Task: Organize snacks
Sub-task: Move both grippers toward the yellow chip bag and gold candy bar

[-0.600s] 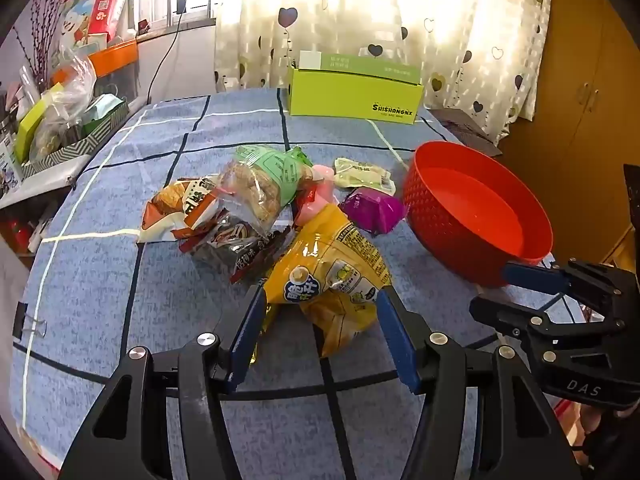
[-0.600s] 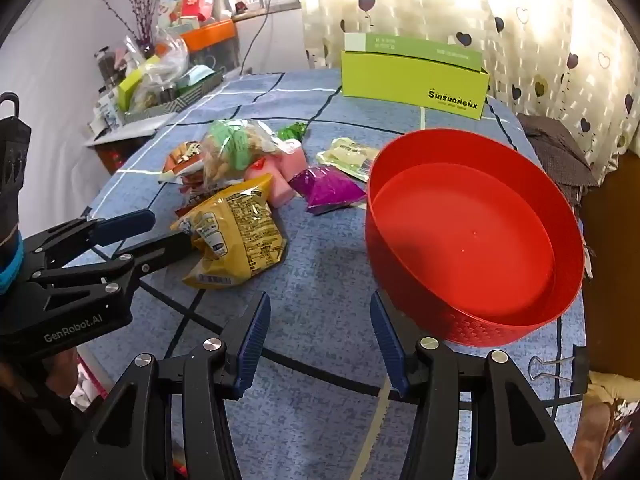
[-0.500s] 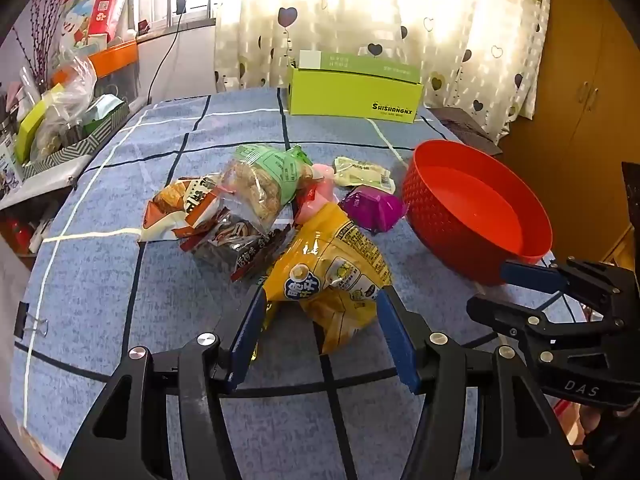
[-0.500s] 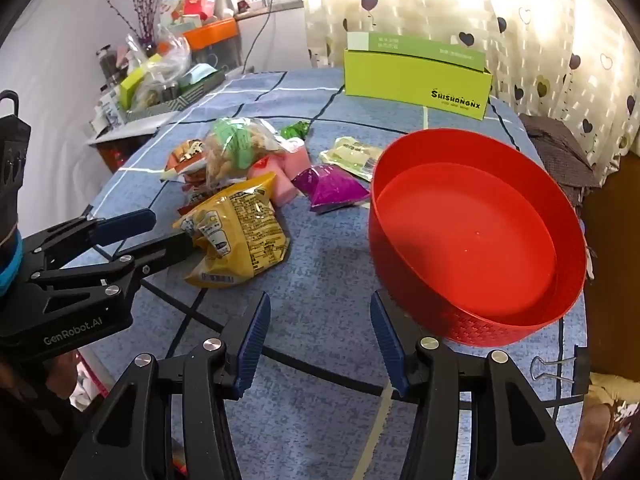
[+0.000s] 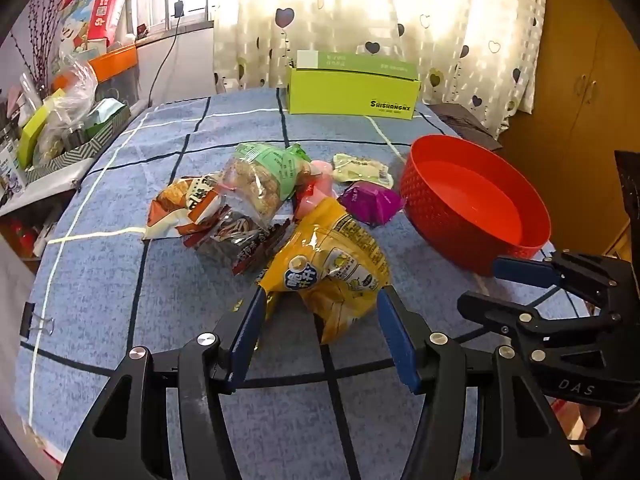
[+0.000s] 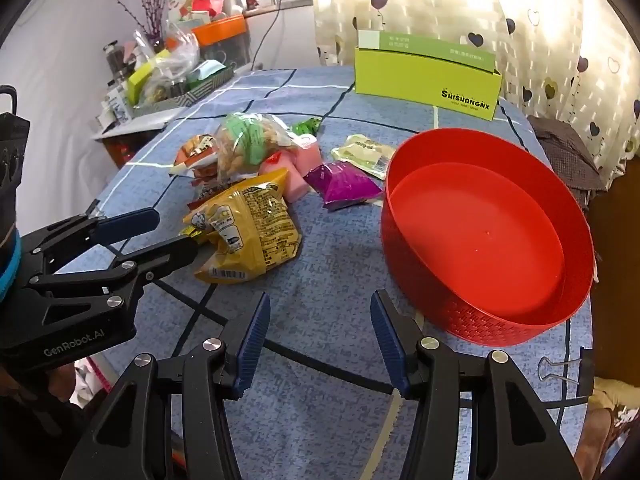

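Note:
A yellow snack bag point(image 5: 332, 264) lies nearest on the blue checked tablecloth, at the front of a pile of snacks. My left gripper point(image 5: 322, 300) is open, its blue pads either side of the bag's near end without pressing it. Behind the bag lie a clear bag of round snacks point(image 5: 260, 176), a dark packet point(image 5: 244, 240), an orange-white packet point(image 5: 184, 204), a pink packet point(image 5: 316, 192), a purple packet point(image 5: 372, 202) and a pale packet point(image 5: 360, 168). An empty red bowl point(image 6: 460, 312) stands to the right. My right gripper point(image 6: 320, 300) hangs open over bare cloth beside the bowl.
A lime-green box point(image 5: 352, 92) stands at the table's far edge before the heart-print curtain. A cluttered side shelf point(image 5: 60, 132) lies left, a wooden cabinet point(image 5: 580, 80) right. Binder clips point(image 5: 36, 324) point(image 6: 556, 368) hold the cloth at the table's edges.
Very little differs. The right wrist view has drifted slightly, so the bowl and snacks sit a touch further right. Both grippers stay open.

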Demonstrator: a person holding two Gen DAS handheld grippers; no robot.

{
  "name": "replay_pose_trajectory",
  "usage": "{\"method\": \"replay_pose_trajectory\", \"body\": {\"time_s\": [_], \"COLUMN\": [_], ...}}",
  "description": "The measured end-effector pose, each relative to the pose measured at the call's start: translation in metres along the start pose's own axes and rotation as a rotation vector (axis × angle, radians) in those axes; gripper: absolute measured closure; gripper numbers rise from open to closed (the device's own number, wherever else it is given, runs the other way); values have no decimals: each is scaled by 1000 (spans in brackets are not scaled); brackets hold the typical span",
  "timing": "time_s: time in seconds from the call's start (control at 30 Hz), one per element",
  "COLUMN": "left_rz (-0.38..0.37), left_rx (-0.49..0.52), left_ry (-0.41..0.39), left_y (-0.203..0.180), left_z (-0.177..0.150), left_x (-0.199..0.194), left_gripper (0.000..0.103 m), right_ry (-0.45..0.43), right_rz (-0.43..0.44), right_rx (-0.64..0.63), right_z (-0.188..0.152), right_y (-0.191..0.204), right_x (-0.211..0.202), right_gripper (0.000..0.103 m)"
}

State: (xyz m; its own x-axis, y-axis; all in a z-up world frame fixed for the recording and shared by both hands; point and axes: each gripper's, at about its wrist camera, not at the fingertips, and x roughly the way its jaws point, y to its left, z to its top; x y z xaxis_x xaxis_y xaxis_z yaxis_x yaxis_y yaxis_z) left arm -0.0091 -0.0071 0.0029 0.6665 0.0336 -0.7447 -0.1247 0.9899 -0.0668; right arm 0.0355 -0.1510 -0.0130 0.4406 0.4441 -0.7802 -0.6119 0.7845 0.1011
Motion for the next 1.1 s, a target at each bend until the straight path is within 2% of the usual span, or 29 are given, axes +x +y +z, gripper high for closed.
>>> {"method": "replay_pose_trajectory", "body": {"time_s": [1.1], "left_rz": [-47], "left_rx": [-32], "left_ry": [-3], "left_y": [9], "left_z": [-5], "left_x": [-1], "left_gripper": [44], "right_ry": [7], "right_rz": [25], "right_rx": [-22], "right_z": [2], "right_y": [7], "right_x": [1], "right_gripper": [52]}}
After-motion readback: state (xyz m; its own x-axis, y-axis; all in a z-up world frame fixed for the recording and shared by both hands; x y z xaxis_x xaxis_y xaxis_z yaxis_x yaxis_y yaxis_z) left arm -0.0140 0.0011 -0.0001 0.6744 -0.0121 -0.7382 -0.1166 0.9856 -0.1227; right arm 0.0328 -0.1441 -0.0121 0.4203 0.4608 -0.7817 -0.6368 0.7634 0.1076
